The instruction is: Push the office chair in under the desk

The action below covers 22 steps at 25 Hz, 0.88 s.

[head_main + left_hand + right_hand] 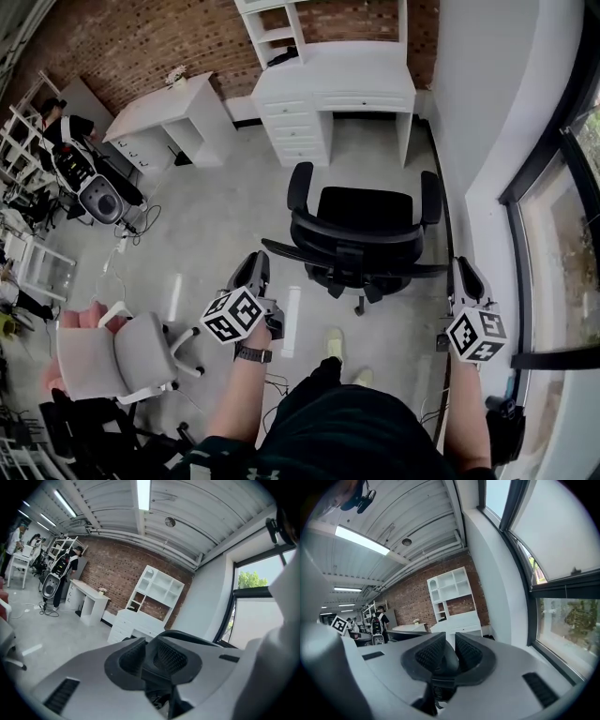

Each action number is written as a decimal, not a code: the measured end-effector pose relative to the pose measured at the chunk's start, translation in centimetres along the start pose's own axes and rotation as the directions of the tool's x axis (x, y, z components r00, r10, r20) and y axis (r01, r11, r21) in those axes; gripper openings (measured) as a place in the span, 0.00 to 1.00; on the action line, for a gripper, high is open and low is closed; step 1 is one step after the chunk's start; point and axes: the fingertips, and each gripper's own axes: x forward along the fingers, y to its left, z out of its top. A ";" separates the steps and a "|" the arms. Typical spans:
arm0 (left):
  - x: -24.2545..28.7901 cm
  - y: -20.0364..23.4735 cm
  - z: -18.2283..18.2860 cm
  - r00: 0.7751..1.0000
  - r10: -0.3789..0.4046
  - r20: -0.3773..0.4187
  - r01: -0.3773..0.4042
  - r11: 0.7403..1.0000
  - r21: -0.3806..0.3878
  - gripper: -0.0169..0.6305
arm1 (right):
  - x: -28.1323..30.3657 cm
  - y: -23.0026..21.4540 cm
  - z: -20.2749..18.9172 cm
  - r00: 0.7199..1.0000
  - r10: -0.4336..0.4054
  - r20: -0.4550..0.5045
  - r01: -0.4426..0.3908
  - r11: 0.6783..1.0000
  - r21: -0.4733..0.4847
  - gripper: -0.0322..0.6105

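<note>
The black office chair (pixel 366 230) stands on the floor a short way in front of the white desk with a hutch (pixel 356 70), its back toward me and its seat outside the knee space. My left gripper (pixel 253 270) hangs behind the chair's left side, apart from it. My right gripper (pixel 465 274) hangs behind its right side, also clear of it. In the left gripper view the jaws (pixel 151 651) stand a narrow gap apart with nothing between them, and the chair's back rim (pixel 197 637) shows beyond. The right gripper's jaws (pixel 450 648) are likewise slightly open and empty.
A second white desk (pixel 164 117) stands at the back left. A light grey chair (pixel 122 356) sits near my left side. The window wall (pixel 548 234) runs close along the right. Equipment and cables (pixel 98 197) lie at the far left. My feet (pixel 335 343) are just behind the chair's base.
</note>
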 end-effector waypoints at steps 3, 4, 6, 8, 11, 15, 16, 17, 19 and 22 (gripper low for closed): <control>1.8 2.4 -0.1 0.999 0.032 -0.026 -0.033 0.999 -0.037 0.19 | 1.2 -0.3 -0.6 0.999 -0.050 -0.019 0.050 0.999 0.002 0.14; 2.3 3.4 -0.2 0.998 0.047 -0.034 -0.049 0.998 -0.050 0.20 | 1.7 -0.3 -1.0 0.997 -0.067 -0.025 0.067 0.998 0.001 0.16; 3.6 5.2 -0.4 0.996 0.075 -0.046 -0.079 0.994 -0.081 0.24 | 2.9 -0.7 -1.7 0.994 -0.103 -0.042 0.103 0.995 -0.002 0.18; 5.4 6.1 -1.0 0.994 0.085 -0.062 -0.092 0.989 -0.114 0.27 | 3.7 -2.0 -2.4 0.987 -0.148 -0.061 0.148 0.989 -0.001 0.21; 8.0 6.8 -2.5 0.990 0.100 -0.104 -0.114 0.983 -0.146 0.33 | 4.7 -4.4 -3.5 0.972 -0.211 -0.105 0.214 0.977 0.021 0.28; 10.4 8.7 -4.2 0.974 0.136 -0.179 -0.173 0.962 -0.210 0.45 | 6.0 -6.4 -5.8 0.945 -0.277 -0.175 0.293 0.953 0.076 0.39; 10.8 9.4 -4.5 0.970 0.147 -0.192 -0.190 0.955 -0.227 0.46 | 6.4 -6.6 -6.5 0.937 -0.291 -0.194 0.312 0.946 0.091 0.41; 11.1 10.2 -4.6 0.967 0.157 -0.202 -0.204 0.949 -0.240 0.47 | 6.8 -6.9 -7.1 0.929 -0.304 -0.212 0.331 0.937 0.107 0.43; 11.8 11.3 -5.1 0.960 0.164 -0.225 -0.222 0.938 -0.264 0.48 | 7.5 -7.4 -8.3 0.911 -0.332 -0.244 0.371 0.918 0.138 0.45; 12.8 12.0 -6.6 0.950 0.144 -0.278 -0.237 0.911 -0.336 0.48 | 8.3 -7.9 -9.6 0.889 -0.363 -0.279 0.421 0.887 0.188 0.47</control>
